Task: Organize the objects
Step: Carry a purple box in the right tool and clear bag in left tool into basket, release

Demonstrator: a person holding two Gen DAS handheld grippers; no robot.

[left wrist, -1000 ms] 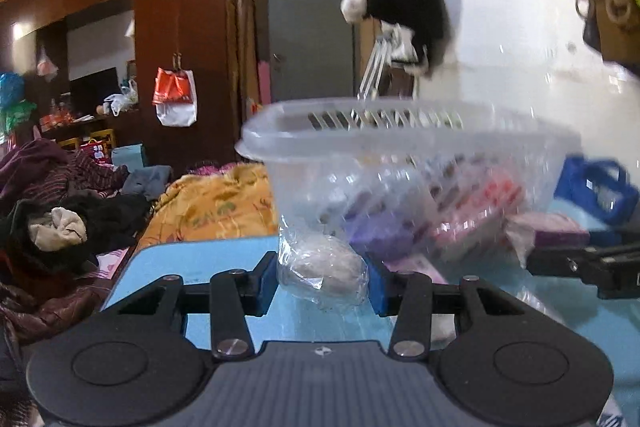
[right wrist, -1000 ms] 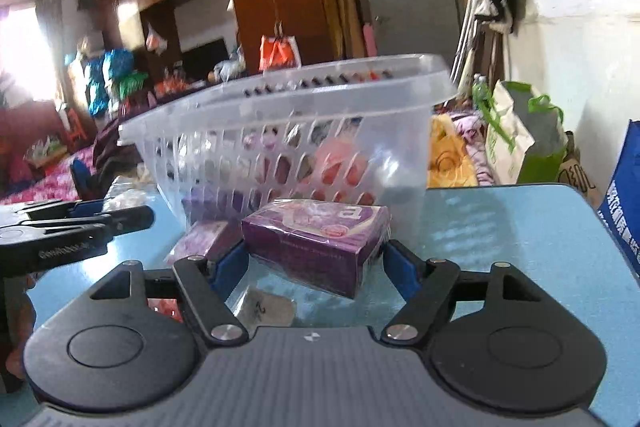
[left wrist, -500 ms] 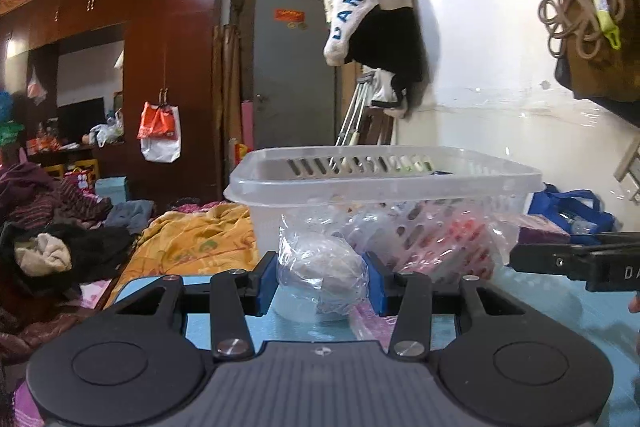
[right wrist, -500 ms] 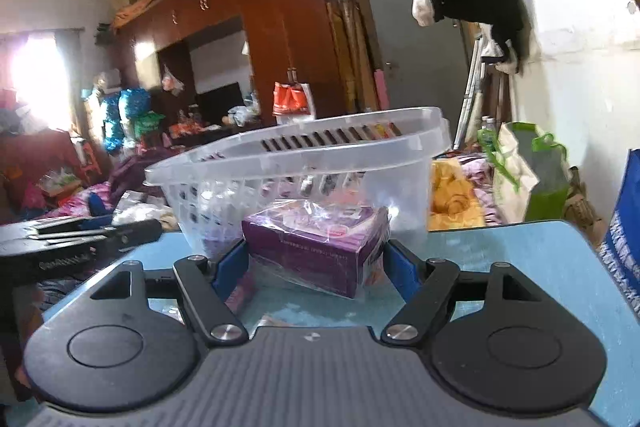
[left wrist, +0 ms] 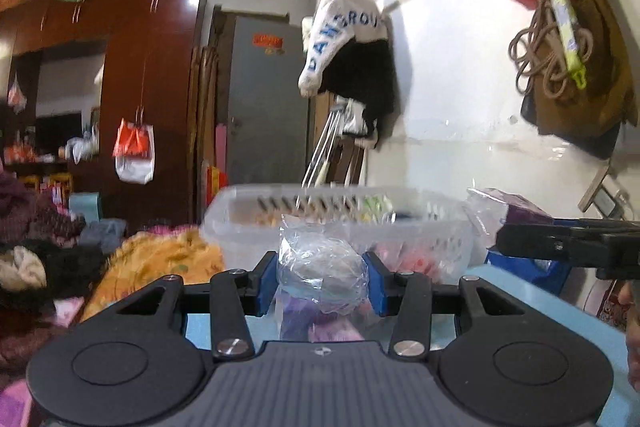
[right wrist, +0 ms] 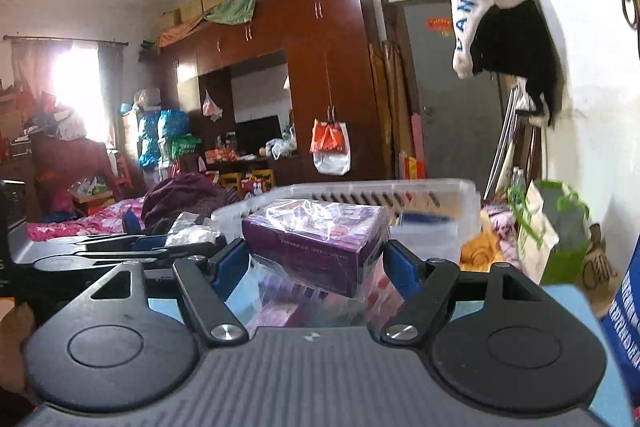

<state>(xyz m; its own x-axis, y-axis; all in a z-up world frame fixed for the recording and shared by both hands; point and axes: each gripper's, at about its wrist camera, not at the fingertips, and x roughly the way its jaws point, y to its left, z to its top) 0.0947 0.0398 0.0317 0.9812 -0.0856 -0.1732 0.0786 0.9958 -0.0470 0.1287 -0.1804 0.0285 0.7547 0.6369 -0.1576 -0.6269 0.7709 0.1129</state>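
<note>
The left tool [left wrist: 322, 283] grips a clear bag holding a pale lump [left wrist: 322, 265]; the right tool [right wrist: 316, 263] grips a plastic-wrapped purple box [right wrist: 316, 241]. Both are held above the blue tabletop [left wrist: 532, 297], just before the clear slotted basket [left wrist: 400, 223], which holds pink and purple packets.

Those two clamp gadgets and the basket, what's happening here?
A person is tidying with a hand-held gripper in each hand. The left hand-held gripper grips a round item in a clear bag; the right hand-held gripper grips a purple box. Both are raised beside the clear basket on the blue table, not yet inside.
</note>
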